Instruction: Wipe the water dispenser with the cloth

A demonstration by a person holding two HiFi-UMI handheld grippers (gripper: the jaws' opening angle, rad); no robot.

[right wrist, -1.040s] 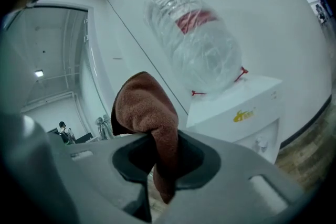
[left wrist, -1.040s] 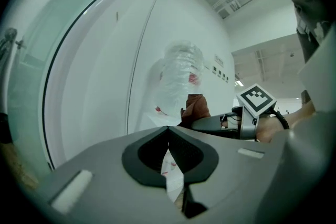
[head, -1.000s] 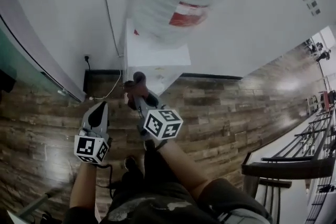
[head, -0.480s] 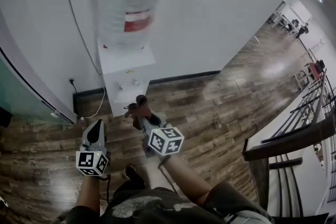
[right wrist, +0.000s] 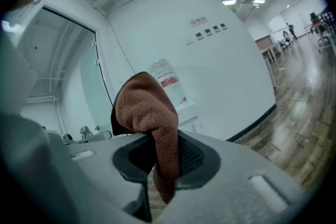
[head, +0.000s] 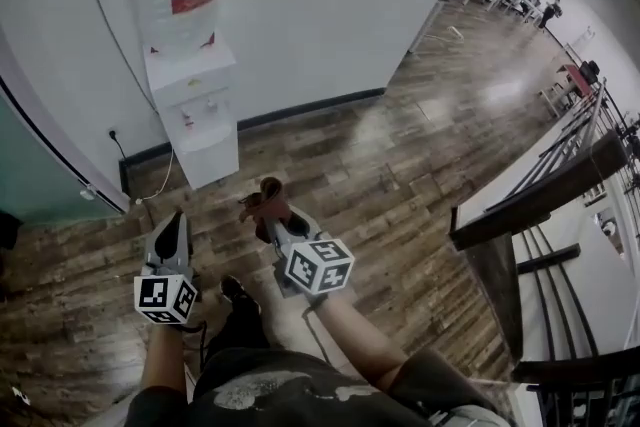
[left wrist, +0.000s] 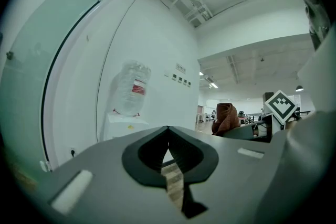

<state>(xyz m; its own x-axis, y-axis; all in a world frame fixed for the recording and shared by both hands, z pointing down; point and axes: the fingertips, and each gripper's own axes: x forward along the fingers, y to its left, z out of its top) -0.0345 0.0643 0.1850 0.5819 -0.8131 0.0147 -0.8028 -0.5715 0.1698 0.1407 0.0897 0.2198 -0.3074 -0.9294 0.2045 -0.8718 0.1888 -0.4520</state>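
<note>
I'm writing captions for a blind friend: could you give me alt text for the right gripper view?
A brown cloth hangs pinched between the fingers of the right gripper, filling the foreground. Behind it a white water dispenser with a bottle on top stands against a white wall, wooden floor to its right.

the water dispenser (head: 192,115) now stands farther off, up-left — more wooden floor (head: 400,175) shows.
</note>
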